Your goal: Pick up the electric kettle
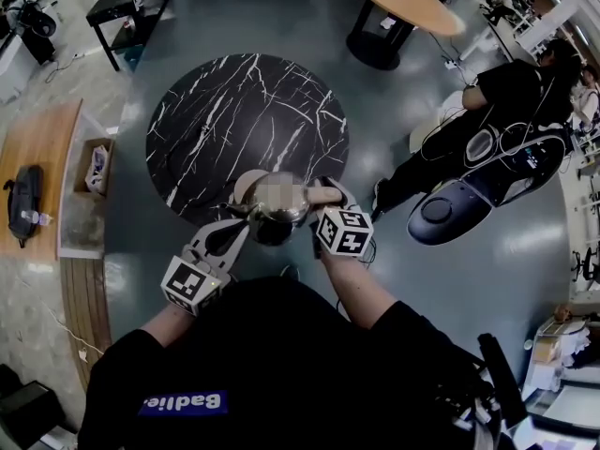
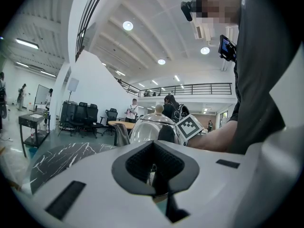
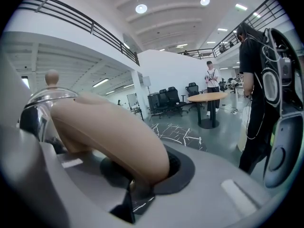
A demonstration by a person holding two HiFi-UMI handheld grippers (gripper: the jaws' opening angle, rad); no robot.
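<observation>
Round black marble surface (image 1: 244, 111) ahead, open grey floor (image 1: 469, 279) ringing it, a person in black (image 1: 506, 111) well off to the right. Electric kettle (image 1: 272, 228) at the surface's near rim, between both tongs. Right tongs (image 1: 323, 193) clenched on its beige handle (image 3: 109, 137). Left tongs (image 1: 246, 225) closed, empty, just beside its left flank.

The kettle (image 1: 272, 223) is a shiny steel pot with a domed lid, a round beige knob (image 2: 159, 109) on top and a thick beige handle (image 3: 109, 137). It stands upright at the near rim of the black table (image 1: 244, 111), with its spout (image 2: 121, 134) pointing away from the handle. My right gripper (image 3: 140, 179) is clamped on that handle; I cannot tell whether the base touches the table.
</observation>
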